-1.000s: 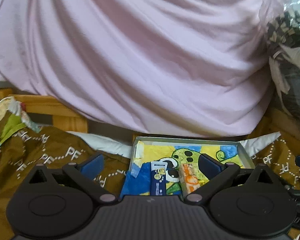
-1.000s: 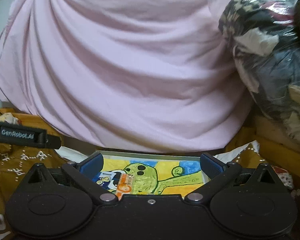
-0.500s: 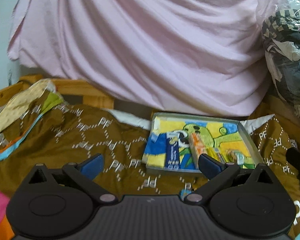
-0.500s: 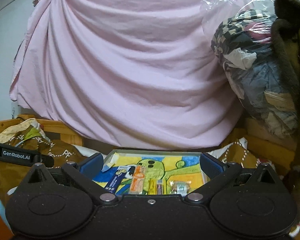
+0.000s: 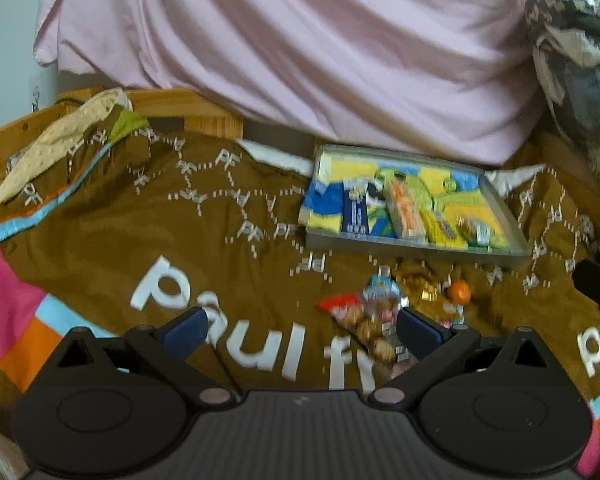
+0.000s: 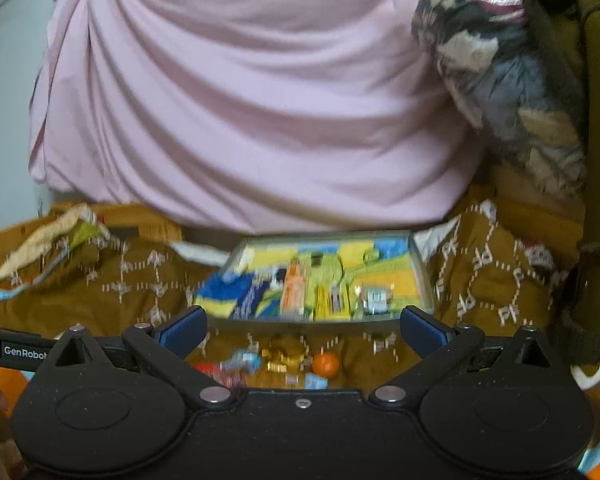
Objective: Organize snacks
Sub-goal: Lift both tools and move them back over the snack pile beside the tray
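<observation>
Both grippers, the left gripper (image 5: 300, 326) and the right gripper (image 6: 302, 326), have pulled back from the tray (image 5: 414, 246), probably to reach the loose snacks (image 5: 374, 320) lying at 6 o'clock of it; both jaws stand wide and empty; the tray already holds several packets (image 5: 406, 212)

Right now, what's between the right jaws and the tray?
Right wrist view: loose snacks on the brown blanket, an orange ball, gold wrappers and a blue packet, lie before the tray.
</observation>
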